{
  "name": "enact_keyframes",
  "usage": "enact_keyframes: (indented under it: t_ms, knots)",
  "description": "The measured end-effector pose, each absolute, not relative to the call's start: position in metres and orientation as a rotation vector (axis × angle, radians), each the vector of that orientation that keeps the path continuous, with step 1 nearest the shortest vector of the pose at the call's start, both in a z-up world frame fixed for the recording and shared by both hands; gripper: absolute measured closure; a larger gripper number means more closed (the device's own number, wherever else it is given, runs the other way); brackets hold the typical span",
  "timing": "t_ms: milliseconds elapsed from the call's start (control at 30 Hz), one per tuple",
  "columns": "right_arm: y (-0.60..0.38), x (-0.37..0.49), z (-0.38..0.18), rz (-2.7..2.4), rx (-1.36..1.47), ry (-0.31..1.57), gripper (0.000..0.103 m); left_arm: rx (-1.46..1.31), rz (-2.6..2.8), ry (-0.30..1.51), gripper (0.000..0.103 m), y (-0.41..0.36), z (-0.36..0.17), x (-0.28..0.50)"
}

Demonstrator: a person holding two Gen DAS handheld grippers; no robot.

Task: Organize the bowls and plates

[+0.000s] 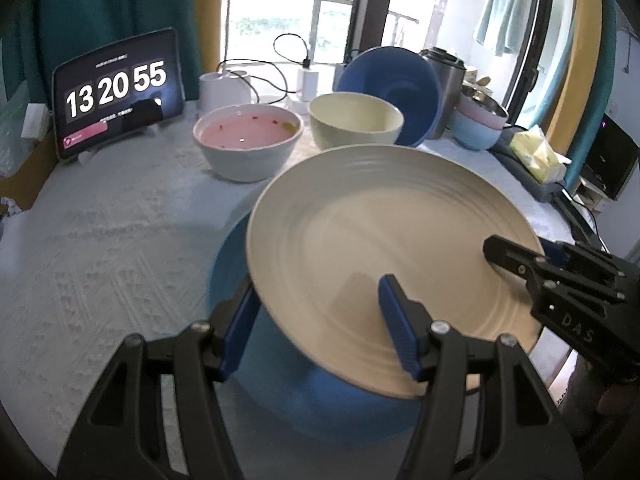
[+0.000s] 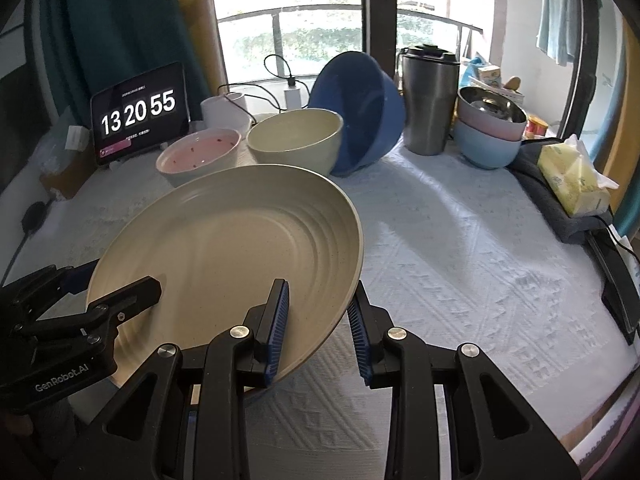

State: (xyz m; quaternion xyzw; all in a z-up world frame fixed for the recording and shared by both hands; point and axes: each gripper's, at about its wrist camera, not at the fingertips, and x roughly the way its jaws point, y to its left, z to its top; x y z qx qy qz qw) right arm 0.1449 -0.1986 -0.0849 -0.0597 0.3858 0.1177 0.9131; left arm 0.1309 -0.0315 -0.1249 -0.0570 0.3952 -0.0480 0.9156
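Cream plate (image 1: 384, 240): tilted, held above the white tablecloth (image 1: 100, 248), over a blue plate (image 1: 280, 392)
Left gripper (image 1: 320, 324): jaws clamp the plate's near-left rim
Right gripper (image 2: 320, 332): jaws clamp its near-right rim
Far side: pink bowl (image 1: 247, 140), cream bowl (image 1: 355, 120), tipped blue bowl (image 1: 394, 88)

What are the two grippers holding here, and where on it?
Both hold the cream plate by its rim, lifted and tilted: the left gripper and the right gripper on opposite edges.
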Motion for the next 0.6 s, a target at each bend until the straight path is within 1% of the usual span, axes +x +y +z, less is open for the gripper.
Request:
enact_keyframes:
  t_ms: [600]
  knots:
    - [-0.177, 0.138, -0.099, 0.242, -0.142, 0.833, 0.07, -0.116, -0.08, 0.827, 0.041, -0.019, -0.135, 0.118]
